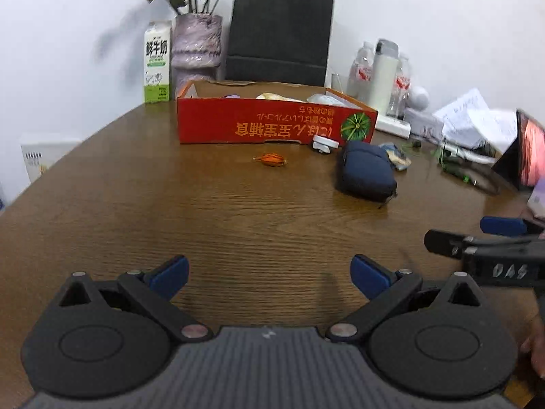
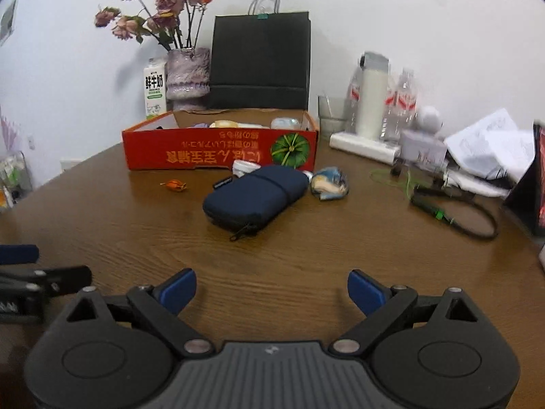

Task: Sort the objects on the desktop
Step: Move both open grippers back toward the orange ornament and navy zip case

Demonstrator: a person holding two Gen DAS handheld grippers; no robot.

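Sorting partly done, by look: red box (image 2: pixel 218 150) at back of counter (image 2: pixel 272 245) already holds several light items. Left out, just in front of box: navy pouch (image 2: pixel 255 196), white cap (image 1: pixel 325 144), orange trinket (image 1: pixel 272 160), crumpled wrapper (image 2: pixel 328 184). Left hand-held gripper (image 1: pixel 269 277) & right hand-held gripper (image 2: pixel 271 291) both spread wide, empty, well short of items. Est. pouch next.

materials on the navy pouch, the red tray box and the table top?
Navy pouch: looks like woven fabric, matte, soft-edged, with a zipper pull at its near end.
Red tray box: likely printed cardboard; glossy red outside, raw brown inside walls and flaps.
Table: wood grain with a semi-gloss sheen; solid wood, veneer or laminate can't be told.
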